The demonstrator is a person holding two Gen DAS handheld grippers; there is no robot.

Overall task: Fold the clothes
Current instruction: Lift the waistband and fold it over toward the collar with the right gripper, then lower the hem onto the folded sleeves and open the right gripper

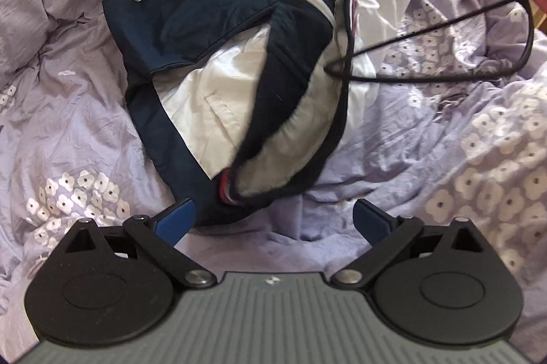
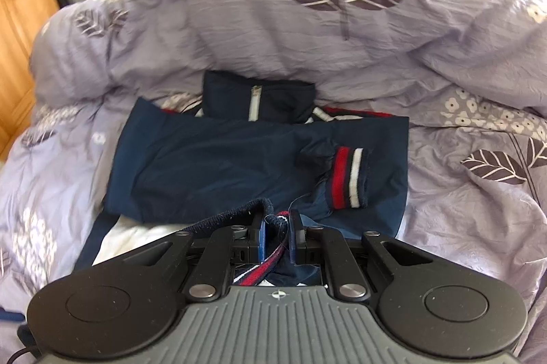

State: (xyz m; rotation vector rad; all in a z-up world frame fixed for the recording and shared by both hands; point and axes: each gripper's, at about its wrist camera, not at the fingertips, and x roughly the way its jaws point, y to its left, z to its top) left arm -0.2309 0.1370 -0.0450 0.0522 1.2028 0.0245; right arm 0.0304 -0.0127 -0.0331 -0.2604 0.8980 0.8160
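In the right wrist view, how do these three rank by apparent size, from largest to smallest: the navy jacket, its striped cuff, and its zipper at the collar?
1. Navy jacket, by far the largest.
2. Striped cuff.
3. Zipper, a thin strip; it lies farther from the camera, so its true size is unsure.

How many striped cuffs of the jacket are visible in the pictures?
2. One striped cuff lies on the folded navy sleeve of the jacket. The other cuff is clamped in the right tongs. No more seem hidden.
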